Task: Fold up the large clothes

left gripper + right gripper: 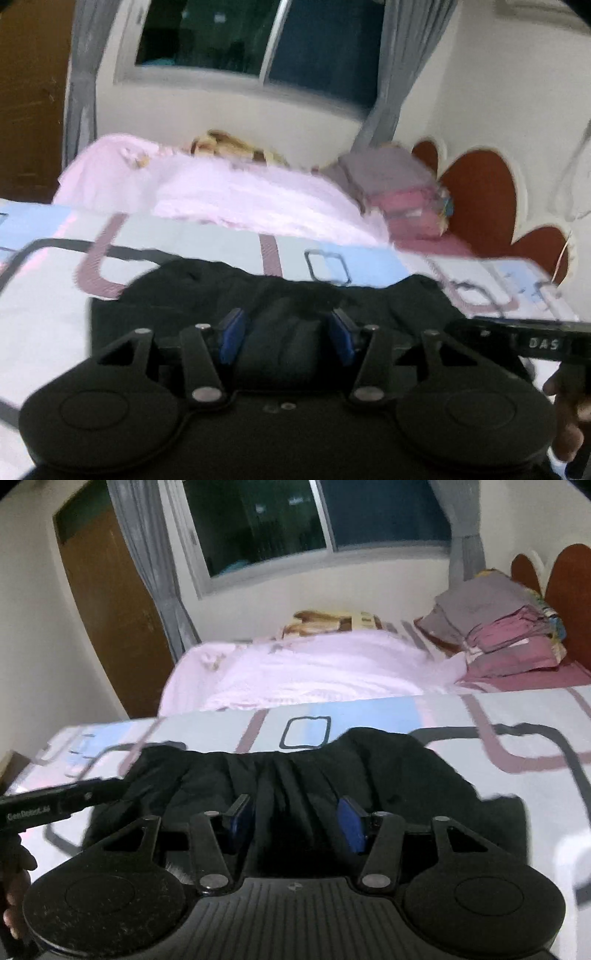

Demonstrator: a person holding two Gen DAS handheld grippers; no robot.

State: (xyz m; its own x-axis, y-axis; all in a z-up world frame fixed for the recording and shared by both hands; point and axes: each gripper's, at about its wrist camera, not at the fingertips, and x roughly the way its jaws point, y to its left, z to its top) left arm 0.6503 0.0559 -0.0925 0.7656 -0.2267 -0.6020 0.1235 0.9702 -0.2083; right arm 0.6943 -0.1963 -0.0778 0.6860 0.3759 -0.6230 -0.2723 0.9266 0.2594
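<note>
Looking along the left gripper (286, 332), the left wrist view shows its two blue-padded fingers (231, 334) standing apart, with a bunched fold of the black garment (177, 295) rising between them; whether the pads press on the cloth I cannot tell. The garment lies spread on the patterned bedsheet (207, 240), dark and matte, its far edge rumpled into soft humps. Beyond it sits a pink blanket (240, 195), and to the right a stack of folded clothes (399, 192) rests near the red scalloped headboard (480, 199). At the right edge the right gripper (535, 334) pokes in as a black bar with white lettering.

From the right wrist view, the right gripper (295, 823) has its jaws parted as well, black cloth gathered in narrow pleats between them; contact is unclear here too. The garment (388, 771) fans out ahead in radiating creases, one lobe humped at the upper right, lying on the bedsheet (517, 716). The left gripper (55, 801) enters from the left and reaches the garment's left edge. The pink blanket (314, 672) and folded stack (506, 635) lie farther back, under a dark window (295, 520).
</note>
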